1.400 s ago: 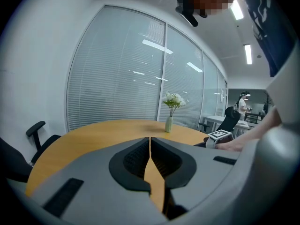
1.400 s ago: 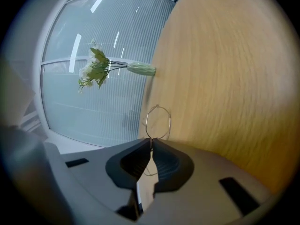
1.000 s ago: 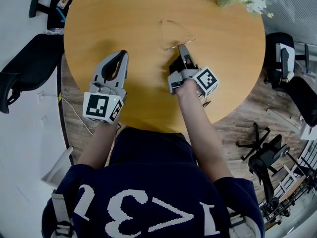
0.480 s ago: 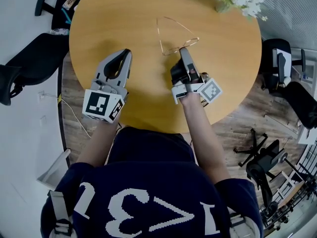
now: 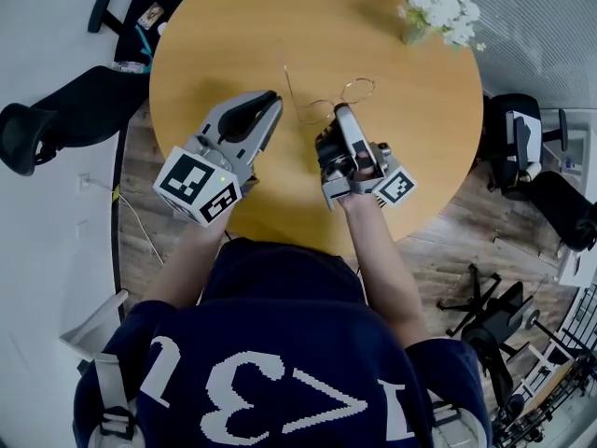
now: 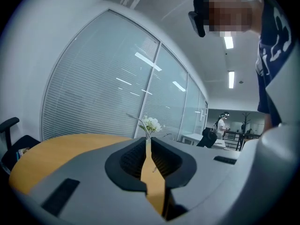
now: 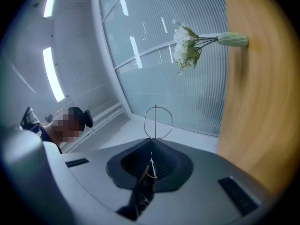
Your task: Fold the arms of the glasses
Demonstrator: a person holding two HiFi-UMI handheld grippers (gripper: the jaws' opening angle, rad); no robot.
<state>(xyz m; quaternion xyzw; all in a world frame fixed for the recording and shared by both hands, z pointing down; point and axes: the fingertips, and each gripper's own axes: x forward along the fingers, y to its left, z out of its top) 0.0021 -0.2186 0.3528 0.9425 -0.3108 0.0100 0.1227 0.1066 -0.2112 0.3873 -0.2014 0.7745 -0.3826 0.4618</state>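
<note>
The right gripper (image 5: 340,112) has its jaws pressed together on the wire frame of the glasses (image 5: 322,110). In the right gripper view, one round lens (image 7: 158,122) stands out just past the jaw tips, and thin wire runs back between them. This gripper is rolled onto its side, so the table (image 7: 255,78) stands like a wall to its right. The glasses are over the middle of the table (image 5: 233,35), slightly towards its near edge, with one thin arm reaching out towards the far side.

The left gripper (image 5: 269,108) has its jaws drawn in to a thin slit with nothing between them. It hangs over the table's near-left part, tips angled towards the glasses and near them.

The far half of the table is bare wood, apart from the flowers (image 5: 437,12) at its far-right rim. Office chairs (image 5: 56,124) stand off the table's left and right edges.

Half a second ago the left gripper pointed straight across the table, well apart from the glasses. It has since swung in towards them.
</note>
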